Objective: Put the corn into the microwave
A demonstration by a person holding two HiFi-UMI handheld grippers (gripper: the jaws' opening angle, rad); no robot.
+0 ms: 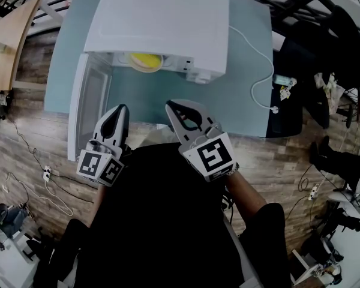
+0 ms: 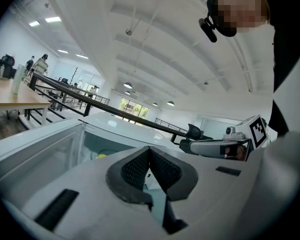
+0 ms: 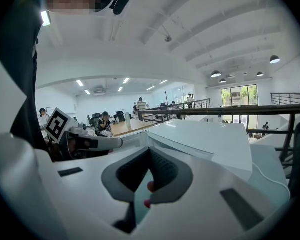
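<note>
The white microwave (image 1: 162, 23) stands on a teal table (image 1: 228, 101) with its door (image 1: 89, 104) swung open to the left. Inside it lies the yellow corn (image 1: 145, 60) on a pale plate; in the left gripper view the corn (image 2: 101, 155) is only a small yellow patch. Near the table's front edge, below the microwave opening, my left gripper (image 1: 121, 108) is shut with nothing in it. My right gripper (image 1: 171, 105) sits beside it, also shut and holding nothing. The fingertips touch in both gripper views, left gripper (image 2: 149, 149) and right gripper (image 3: 150, 152).
A white power cable (image 1: 259, 71) runs from the microwave across the right of the table to a plug (image 1: 275, 109). Wooden floor with loose cables lies to the left. More desks, chairs and seated people fill the room to the right.
</note>
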